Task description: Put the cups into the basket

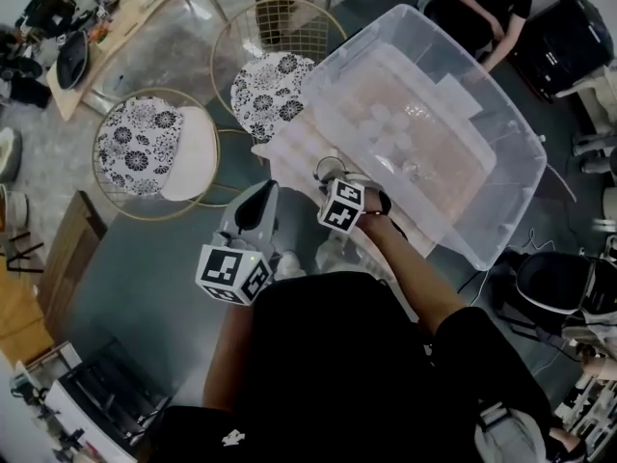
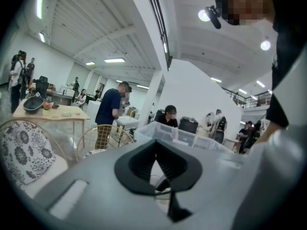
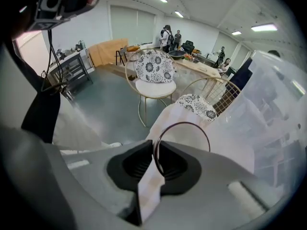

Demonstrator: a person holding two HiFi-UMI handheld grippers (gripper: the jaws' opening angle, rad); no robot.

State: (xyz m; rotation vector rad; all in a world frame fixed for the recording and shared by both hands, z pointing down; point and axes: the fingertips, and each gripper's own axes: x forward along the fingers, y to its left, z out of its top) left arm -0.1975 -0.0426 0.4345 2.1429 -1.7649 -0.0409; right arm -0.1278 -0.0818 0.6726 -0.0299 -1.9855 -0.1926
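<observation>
Grey floor, clear bin holding cups, right tool pinching one cup, left tool closed empty

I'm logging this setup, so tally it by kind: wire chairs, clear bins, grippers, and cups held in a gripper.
Wire chairs: 2
Clear bin: 1
Grippers, left and right: 2
Cup held by the right one: 1
Total: 6
Cups inside the bin are too blurred to count.

Grey floor is what's holding everything here. A wire chair with a flowery cushion stands on it, a second chair just beside, wooden table near them.
</observation>
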